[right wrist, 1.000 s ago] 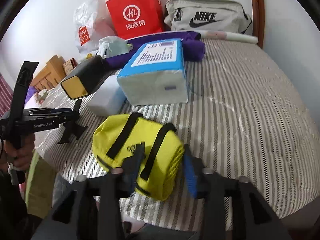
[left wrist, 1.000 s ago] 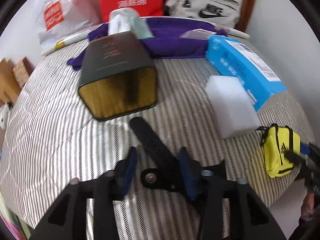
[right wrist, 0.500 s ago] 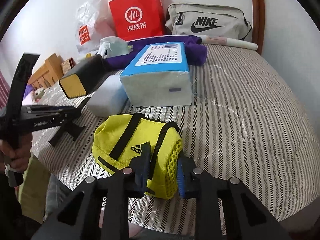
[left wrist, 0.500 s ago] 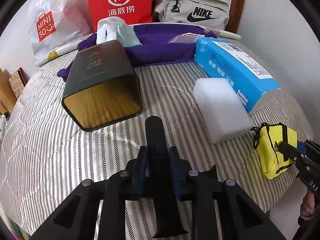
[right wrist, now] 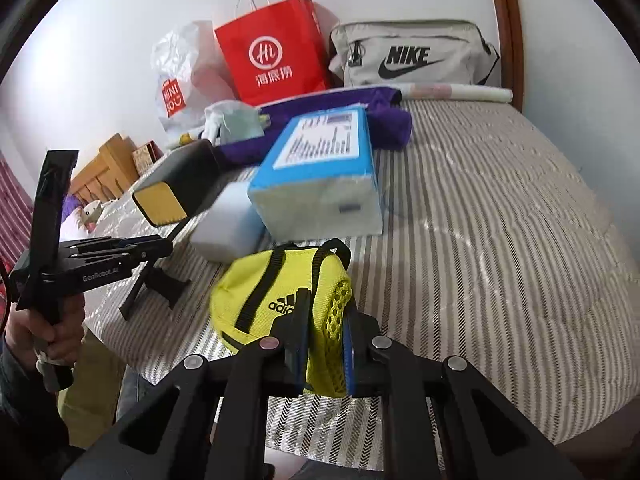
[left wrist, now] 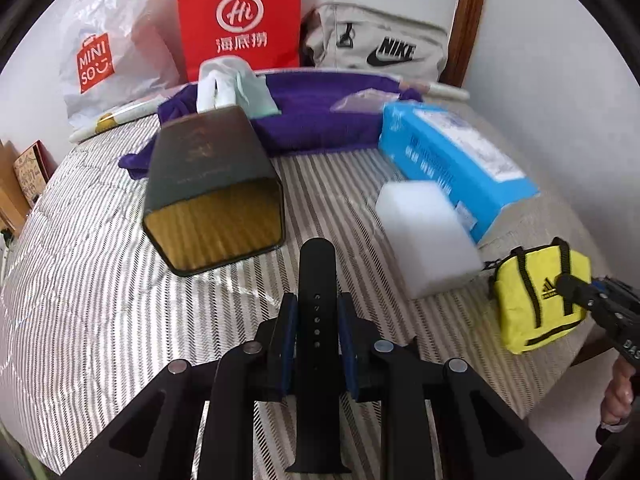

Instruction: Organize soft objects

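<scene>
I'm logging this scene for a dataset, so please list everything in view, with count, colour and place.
Black rubber watch strap: 1, black, in left gripper.
Yellow Adidas pouch: 1, yellow with black straps, bed's near edge, in right gripper.
White foam block: 1, white, beside blue pack.
Blue tissue pack: 1, blue, mid-bed.
Dark rectangular box: 1, black with gold end, on its side.
Purple cloth: 1, purple, behind box.
Pale green cloth bundle: 1, on purple cloth.
Red paper bag: 1, against wall.
White Miniso plastic bag: 1, left of red bag.
Grey Nike bag: 1, by headboard.
Striped bedcover: 1, grey-white.
Left gripper: black, shut.
Right gripper: black, shut.
</scene>
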Demonstrator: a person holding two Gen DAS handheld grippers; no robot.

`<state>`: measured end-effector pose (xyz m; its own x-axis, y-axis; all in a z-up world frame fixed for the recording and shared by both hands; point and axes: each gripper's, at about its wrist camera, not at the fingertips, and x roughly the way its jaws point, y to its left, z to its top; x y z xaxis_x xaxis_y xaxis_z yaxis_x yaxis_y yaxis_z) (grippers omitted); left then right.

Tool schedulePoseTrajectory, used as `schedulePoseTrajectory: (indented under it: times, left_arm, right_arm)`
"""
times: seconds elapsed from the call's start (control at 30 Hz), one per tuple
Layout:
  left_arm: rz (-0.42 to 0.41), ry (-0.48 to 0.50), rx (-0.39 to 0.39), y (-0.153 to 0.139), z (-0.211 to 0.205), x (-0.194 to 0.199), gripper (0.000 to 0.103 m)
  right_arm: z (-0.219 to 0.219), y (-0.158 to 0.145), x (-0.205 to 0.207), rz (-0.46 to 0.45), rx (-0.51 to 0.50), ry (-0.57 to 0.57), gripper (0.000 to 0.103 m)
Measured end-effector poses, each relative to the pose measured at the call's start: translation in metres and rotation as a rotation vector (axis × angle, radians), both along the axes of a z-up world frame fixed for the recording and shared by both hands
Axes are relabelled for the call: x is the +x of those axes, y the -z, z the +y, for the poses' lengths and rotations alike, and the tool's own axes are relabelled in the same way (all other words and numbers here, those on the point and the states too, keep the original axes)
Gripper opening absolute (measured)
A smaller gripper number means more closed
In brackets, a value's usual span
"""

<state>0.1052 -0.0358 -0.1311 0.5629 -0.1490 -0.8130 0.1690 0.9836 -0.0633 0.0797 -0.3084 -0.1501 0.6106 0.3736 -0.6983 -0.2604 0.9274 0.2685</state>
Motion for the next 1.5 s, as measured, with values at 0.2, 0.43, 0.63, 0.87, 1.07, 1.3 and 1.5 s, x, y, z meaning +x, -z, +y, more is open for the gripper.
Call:
schedulePoseTrajectory:
  times: [0.2, 0.43, 0.63, 0.87, 1.07, 1.3, 1.5]
  left_arm:
    - [-0.027, -0.015, -0.042, -0.017, 0.015, -0.008, 0.019]
    - [-0.075, -0.043, -0.059, -0.038, 0.03, -0.013, 0.019]
    - [-0.103, -0.066, -0.057, -0.054, 0.04, -0.007, 0.019]
    - [-0.119, -0.092, -0.076, -0.067, 0.053, 0.01, 0.02]
    - [-0.131, -0.114, -0.082, -0.079, 0.062, 0.032, 0.02]
    - [-0.139, -0.145, -0.069, -0.09, 0.07, 0.066, 0.02]
    - [-0.125, -0.151, -0.1, -0.091, 0.071, 0.097, 0.02]
  right_arm:
    - [0.002, -0.02, -0.006, -0.037, -0.021, -0.002, 0.014]
    - [0.003, -0.046, -0.011, -0.074, -0.017, -0.007, 0.014]
    - [0.005, -0.064, -0.006, -0.103, -0.016, -0.011, 0.014]
    - [0.009, -0.081, 0.014, -0.129, -0.021, -0.016, 0.014]
    - [0.014, -0.094, 0.041, -0.152, -0.035, -0.027, 0.014]
    - [0.015, -0.108, 0.085, -0.181, -0.061, -0.01, 0.014]
    - [0.014, -0.117, 0.124, -0.198, -0.048, 0.006, 0.014]
